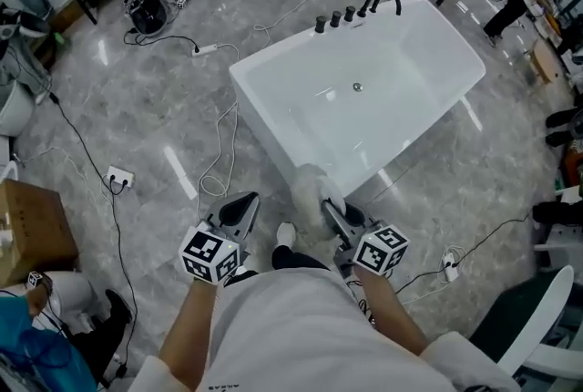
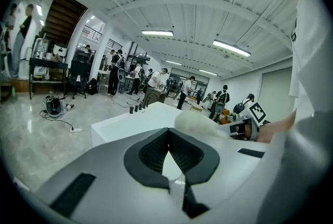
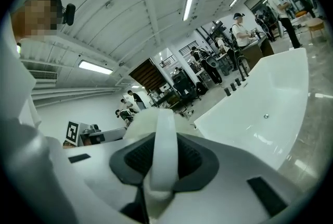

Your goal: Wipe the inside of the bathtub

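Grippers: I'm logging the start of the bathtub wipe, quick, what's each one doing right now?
Left gripper: closed, nothing between its jaws.
Right gripper: closed on the strap of the white fluffy pad.

Bathtub [image 1: 401, 62] on floor [image 1: 137, 117], ahead of both tongs; taps [image 1: 351, 14] on its far rim. Wiping pad [image 1: 310, 185] in right tongs [image 1: 332, 217], by the near corner; left tongs [image 1: 239, 210] alongside.
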`<state>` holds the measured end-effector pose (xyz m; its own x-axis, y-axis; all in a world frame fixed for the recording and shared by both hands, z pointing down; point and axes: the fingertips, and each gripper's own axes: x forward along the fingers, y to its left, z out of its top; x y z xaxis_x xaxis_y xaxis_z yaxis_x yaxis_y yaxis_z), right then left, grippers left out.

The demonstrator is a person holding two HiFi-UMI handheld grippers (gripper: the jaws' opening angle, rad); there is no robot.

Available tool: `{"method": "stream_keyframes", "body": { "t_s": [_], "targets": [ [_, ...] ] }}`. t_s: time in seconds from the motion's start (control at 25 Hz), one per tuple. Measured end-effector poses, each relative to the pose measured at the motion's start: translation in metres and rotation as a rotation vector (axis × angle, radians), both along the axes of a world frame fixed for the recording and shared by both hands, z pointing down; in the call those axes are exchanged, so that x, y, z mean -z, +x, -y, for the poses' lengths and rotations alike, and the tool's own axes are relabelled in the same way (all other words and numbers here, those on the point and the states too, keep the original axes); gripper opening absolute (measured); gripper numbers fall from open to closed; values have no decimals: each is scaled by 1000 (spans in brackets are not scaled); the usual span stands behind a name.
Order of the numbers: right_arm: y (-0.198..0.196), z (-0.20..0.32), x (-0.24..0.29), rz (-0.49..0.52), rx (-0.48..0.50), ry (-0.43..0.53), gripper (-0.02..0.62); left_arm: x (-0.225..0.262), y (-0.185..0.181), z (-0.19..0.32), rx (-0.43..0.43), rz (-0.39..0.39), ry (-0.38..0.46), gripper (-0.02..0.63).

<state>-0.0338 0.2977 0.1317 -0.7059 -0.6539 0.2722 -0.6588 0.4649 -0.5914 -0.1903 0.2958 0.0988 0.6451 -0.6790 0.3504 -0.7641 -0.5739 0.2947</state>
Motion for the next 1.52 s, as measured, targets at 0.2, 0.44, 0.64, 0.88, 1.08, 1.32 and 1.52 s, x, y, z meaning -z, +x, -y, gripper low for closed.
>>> {"method": "stream_keyframes", "body": {
  "t_s": [0.2,0.44,0.64,0.88,1.08,1.32,1.52],
  "targets": [
    [8,43,-2,68,15,4,97,2,13,36,17,60,-9,12],
    [16,70,-9,110,14,1,97,9,18,73,54,82,-2,12],
    [21,79,-16,133,13,9,97,11,28,86,13,123,-6,12],
    [26,87,-27,167,-11,-10,97,8,41,105,-35,195,17,12],
    [15,100,-32,171,-10,-17,97,7,39,124,-44,189,30,12],
    [-14,130,-47,128,12,-32,97,-14,18,156,-48,169,1,12],
    [-38,171,-53,105,3,-45,97,-26,-5,198,-82,155,-28,12]
  ]
}}
